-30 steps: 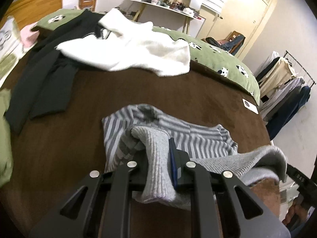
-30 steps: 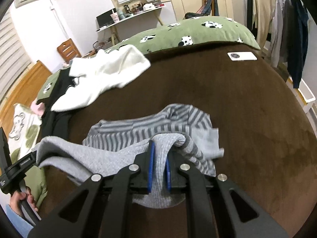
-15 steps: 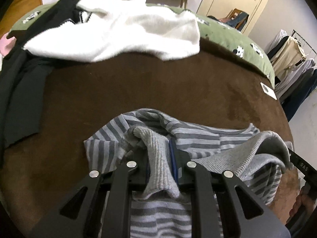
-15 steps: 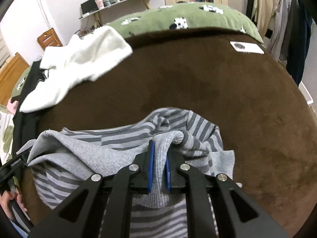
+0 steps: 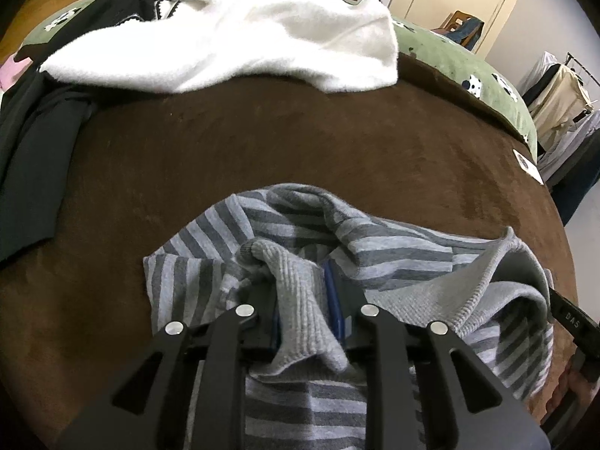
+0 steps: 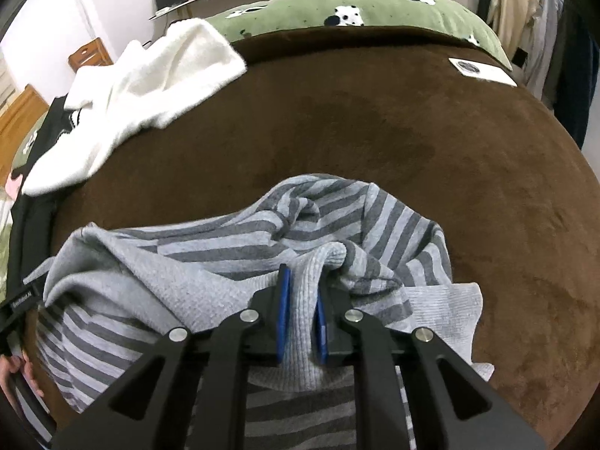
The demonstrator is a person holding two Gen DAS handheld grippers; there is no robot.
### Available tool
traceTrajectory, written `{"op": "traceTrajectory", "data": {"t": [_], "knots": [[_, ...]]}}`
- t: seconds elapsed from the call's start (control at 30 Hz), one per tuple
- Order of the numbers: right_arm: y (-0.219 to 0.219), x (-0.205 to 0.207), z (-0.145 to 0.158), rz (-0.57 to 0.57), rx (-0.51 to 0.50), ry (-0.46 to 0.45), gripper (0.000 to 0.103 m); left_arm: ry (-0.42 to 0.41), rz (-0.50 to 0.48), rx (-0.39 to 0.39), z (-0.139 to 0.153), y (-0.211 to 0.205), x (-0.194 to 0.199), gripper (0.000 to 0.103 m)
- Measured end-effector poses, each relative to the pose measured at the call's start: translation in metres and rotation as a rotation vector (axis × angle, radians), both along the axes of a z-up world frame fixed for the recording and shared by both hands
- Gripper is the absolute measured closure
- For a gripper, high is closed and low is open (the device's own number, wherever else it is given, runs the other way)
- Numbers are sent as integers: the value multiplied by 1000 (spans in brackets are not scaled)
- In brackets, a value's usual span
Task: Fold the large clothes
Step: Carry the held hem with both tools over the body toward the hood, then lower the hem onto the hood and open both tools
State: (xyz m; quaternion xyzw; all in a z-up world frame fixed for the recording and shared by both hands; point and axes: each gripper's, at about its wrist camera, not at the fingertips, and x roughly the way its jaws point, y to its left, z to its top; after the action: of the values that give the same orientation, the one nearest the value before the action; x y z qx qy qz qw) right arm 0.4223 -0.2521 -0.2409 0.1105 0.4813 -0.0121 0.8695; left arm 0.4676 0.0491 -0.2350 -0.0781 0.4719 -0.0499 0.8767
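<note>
Left wrist view: our left claw [image 5: 305, 300] is clamped on the ribbed hem of the striped sweater [image 5: 393, 258], bunched on the brown bed [image 5: 262, 138], white garment [image 5: 232, 33] beyond it. Right wrist view: our right claw [image 6: 303, 300] pinches the sweater's hem too.

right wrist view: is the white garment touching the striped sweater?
No. The white garment lies apart on the brown blanket, with bare blanket between it and the striped sweater.
</note>
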Motion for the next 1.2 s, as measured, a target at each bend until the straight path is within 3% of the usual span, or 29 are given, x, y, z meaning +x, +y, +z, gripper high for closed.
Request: {"op": "traceTrajectory", "data": {"t": [0.27, 0.43, 0.53, 0.6, 0.67, 0.7, 0.73, 0.77, 0.97, 1.2], "knots": [[-2, 2, 0, 20, 11, 8, 89, 2, 19, 15, 1, -3, -1, 78], [-4, 3, 2, 29, 30, 22, 82, 22, 51, 3, 2, -3, 0, 72], [-5, 5, 7, 31, 33, 37, 74, 52, 79, -7, 3, -2, 4, 59], [-6, 7, 13, 27, 39, 38, 56, 66, 86, -13, 6, -2, 6, 51], [-6, 7, 21, 27, 36, 24, 44, 69, 73, -17, 11, -5, 7, 31], [-7, 7, 29, 22, 18, 11, 34, 58, 64, -1, 16, -8, 6, 11], [-7, 7, 35, 10, -12, -2, 27, 33, 68, 53, 23, -12, 5, 7], [-9, 6, 44, 3, -31, -26, 19, 5, 56, 84, 30, -15, 3, 7], [-15, 7, 64, 10, -21, -55, 19, -16, 11, 108, 51, -20, 4, 6], [0, 4, 53, 56, -31, -40, 16, 20, 27, 71, 37, -21, -5, 6]]}}
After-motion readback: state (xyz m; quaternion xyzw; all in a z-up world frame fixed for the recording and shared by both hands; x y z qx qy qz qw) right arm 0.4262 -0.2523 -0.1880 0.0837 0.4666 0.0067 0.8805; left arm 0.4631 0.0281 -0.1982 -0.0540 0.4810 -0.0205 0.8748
